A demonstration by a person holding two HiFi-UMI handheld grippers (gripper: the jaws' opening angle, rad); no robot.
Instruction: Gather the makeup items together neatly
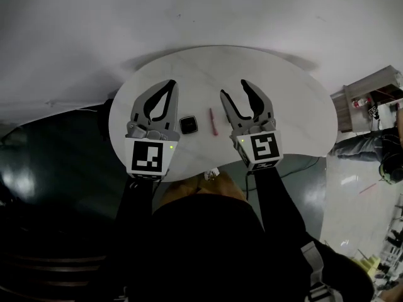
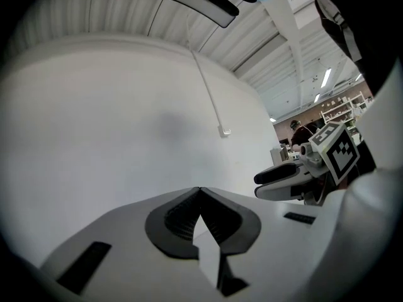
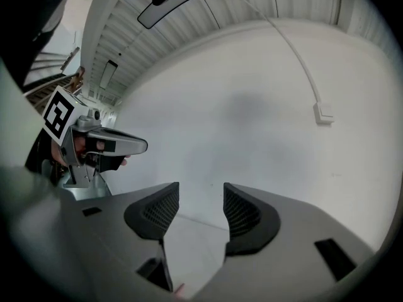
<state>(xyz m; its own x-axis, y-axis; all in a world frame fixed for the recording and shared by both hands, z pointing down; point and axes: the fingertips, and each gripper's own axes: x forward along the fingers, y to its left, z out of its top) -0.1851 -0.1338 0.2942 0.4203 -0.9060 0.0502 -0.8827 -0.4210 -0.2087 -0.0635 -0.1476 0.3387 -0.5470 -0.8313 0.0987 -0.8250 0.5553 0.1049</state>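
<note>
Left hand-held gripper (image 1: 171, 82) pinched closed, empty, right hand-held gripper (image 1: 234, 88) half-open, empty, over white table (image 1: 286, 106).

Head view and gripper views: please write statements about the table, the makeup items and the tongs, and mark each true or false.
The left tongs are shut and empty. True.
The right tongs grip the pink pencil. False: they are open and empty; the pencil lies on the white table.
The black square compact lies between the two tongs. True.
The compact rests on the pencil. False: they lie apart.
</note>
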